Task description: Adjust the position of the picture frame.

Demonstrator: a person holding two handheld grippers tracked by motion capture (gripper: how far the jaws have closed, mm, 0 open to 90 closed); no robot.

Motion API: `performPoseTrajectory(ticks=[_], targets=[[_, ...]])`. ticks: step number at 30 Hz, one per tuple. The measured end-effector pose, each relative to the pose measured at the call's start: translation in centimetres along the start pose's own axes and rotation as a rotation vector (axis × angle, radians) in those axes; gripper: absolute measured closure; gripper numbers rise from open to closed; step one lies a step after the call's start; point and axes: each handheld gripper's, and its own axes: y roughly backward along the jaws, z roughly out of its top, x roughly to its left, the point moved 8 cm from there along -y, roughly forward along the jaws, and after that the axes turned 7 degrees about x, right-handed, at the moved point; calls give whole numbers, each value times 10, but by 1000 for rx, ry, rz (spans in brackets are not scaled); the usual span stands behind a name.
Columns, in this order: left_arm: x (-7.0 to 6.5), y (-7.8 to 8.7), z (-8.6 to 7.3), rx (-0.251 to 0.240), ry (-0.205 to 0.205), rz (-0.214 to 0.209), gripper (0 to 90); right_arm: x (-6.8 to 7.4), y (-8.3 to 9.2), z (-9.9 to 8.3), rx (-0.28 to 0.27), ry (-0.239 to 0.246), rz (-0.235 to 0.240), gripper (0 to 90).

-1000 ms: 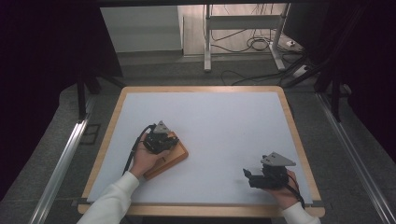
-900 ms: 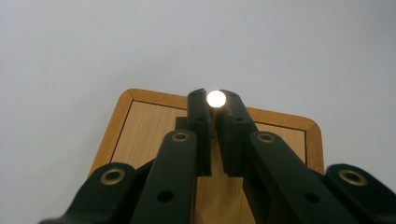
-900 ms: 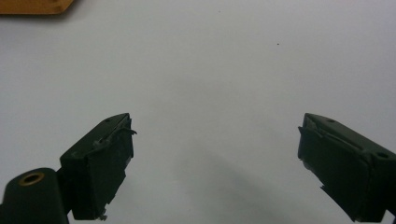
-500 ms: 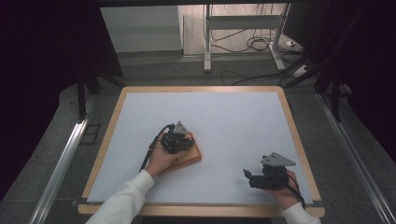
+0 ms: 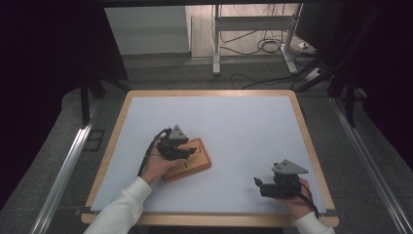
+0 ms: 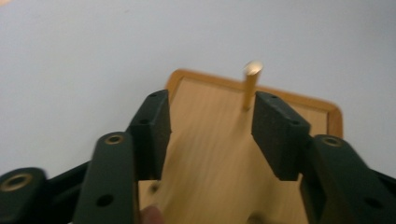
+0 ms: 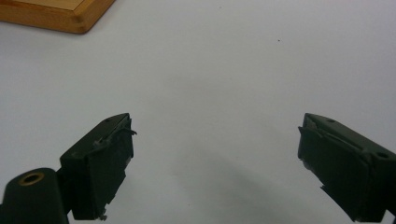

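Since a second ago your left gripper [image 6: 208, 135] carries the board [image 5: 187, 161] rightward, jaws just opened astride it with its peg [image 6: 251, 88] ahead, released and set down, while your right gripper [image 7: 215, 163] idles open.

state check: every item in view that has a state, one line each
left gripper: open, jaws just opened, nothing pressed between the pads, over the wooden board
right gripper: open, empty, above the bare mat
wooden board: flat on the mat, under the left gripper
peg: upright in the board, just beyond the jaws
white mat: flat on the table
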Motion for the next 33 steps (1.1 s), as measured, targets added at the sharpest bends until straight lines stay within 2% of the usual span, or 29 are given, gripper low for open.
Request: performPoseTrajectory(ticks=[3,6,7,9,12,15,23,29,33], targets=[[18,9,-11,1,47,8,387,1,-1,0,2,2,-1,103],[35,14,-20,10,79,26,400,1,0,0,1,4,-4,103],[39,15,-23,11,90,23,435,1,-1,0,0,3,-6,103],[45,15,-28,26,82,27,556,1,-1,0,2,1,-6,103],[52,18,-35,53,71,40,774,1,-1,0,4,5,-7,103],[59,20,-42,69,81,44,895,1,-1,0,4,5,-6,103],[66,16,-61,132,73,38,900,1,-1,-1,5,9,-6,103],[66,19,-64,125,78,19,900,0,-1,0,0,6,-7,103],[67,16,-67,144,73,34,900,0,-1,0,0,7,-9,103]])
